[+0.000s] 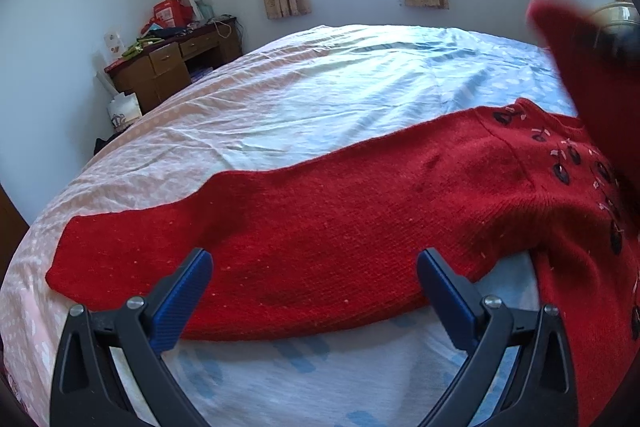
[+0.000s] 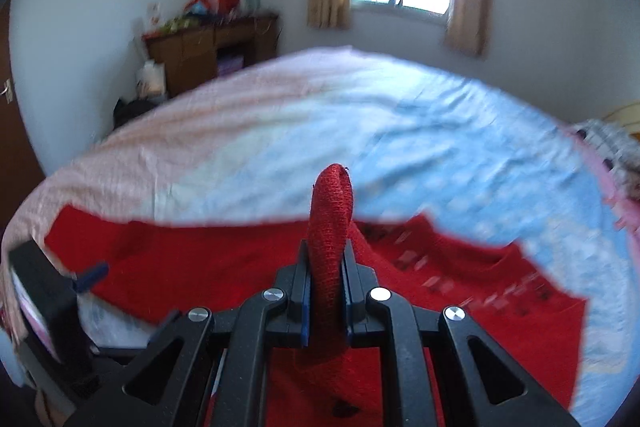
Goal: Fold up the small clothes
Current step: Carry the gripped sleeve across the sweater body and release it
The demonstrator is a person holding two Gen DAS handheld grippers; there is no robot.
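Fingers of right gripper (image 2: 326, 301) clenched on red sweater (image 1: 340, 227) fold; left gripper (image 1: 316, 291) spread wide (no readable writing).

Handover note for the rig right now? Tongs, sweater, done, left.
Left tongs: open, over the near edge of the left sleeve, gripping nothing.
Right tongs: shut on a fold of the red sweater, lifted above the body.
Sweater lies spread across the bed, left sleeve stretched flat, decorated chest to the right.
Done: right-side fold is underway, not laid down.
Left: lay that part over the body, fold the left sleeve in, then fold the body.
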